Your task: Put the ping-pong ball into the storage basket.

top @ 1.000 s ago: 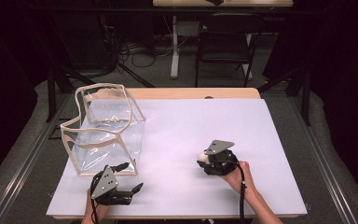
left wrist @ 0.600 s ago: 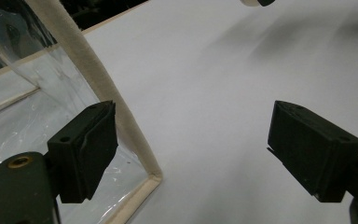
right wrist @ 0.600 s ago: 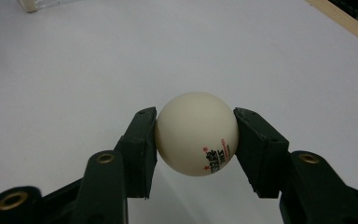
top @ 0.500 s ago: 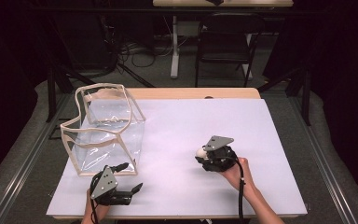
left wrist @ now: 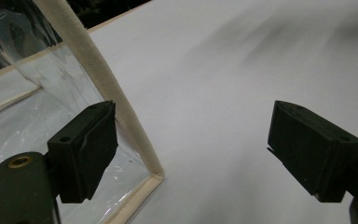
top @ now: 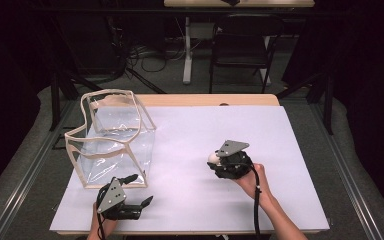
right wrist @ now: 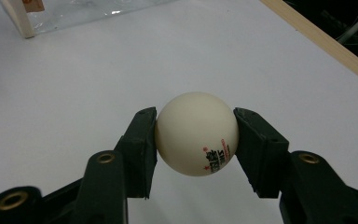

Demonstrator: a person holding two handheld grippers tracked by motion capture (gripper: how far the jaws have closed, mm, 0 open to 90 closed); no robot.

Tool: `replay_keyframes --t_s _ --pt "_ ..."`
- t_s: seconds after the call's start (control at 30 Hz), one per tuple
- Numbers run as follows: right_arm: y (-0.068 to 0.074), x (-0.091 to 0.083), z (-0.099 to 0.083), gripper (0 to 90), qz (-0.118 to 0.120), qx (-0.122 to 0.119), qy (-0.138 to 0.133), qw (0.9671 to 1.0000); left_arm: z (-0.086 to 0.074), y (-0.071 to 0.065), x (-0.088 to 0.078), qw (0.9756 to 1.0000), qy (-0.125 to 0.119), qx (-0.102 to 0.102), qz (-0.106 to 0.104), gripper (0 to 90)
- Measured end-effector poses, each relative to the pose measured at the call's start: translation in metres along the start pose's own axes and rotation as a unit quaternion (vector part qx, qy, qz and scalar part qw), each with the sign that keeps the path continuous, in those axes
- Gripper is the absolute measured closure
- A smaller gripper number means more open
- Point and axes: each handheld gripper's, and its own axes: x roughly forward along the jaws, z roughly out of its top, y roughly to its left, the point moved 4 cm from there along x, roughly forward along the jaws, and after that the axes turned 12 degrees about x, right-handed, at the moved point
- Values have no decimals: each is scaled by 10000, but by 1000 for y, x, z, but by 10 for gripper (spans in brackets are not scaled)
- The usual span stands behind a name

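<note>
A white ping-pong ball [right wrist: 196, 132] with red and dark print sits squeezed between both pads of my right gripper [right wrist: 196, 140], just above the white table. From above, that ball [top: 213, 157] peeks out at the left of the right gripper [top: 219, 161], right of the table's middle. A clear plastic bag [top: 114, 142] with cream edging stands open at the left. My left gripper [top: 141, 191] rests open near the front edge, just in front of the bag; its jaws stand wide apart with the bag's near corner edging [left wrist: 126, 116] beside the left jaw.
The white sheet [top: 190, 130] covers the wooden table, whose bare strip [top: 205, 100] shows along the back. Beyond it stand a dark chair [top: 240, 45] and cables on the floor. A metal rail [top: 350, 165] runs along the right side.
The right gripper with the ball has shifted slightly to the left and a little toward the back. The left gripper and the bag have stayed put.
</note>
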Motion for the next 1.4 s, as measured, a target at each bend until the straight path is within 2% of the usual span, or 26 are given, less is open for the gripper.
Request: replay_keyframes --t_s 1.4 --pt "-13 2 38 510 -61 -52 -137 9999 0 0 1 10000 -2 1 -15 160"
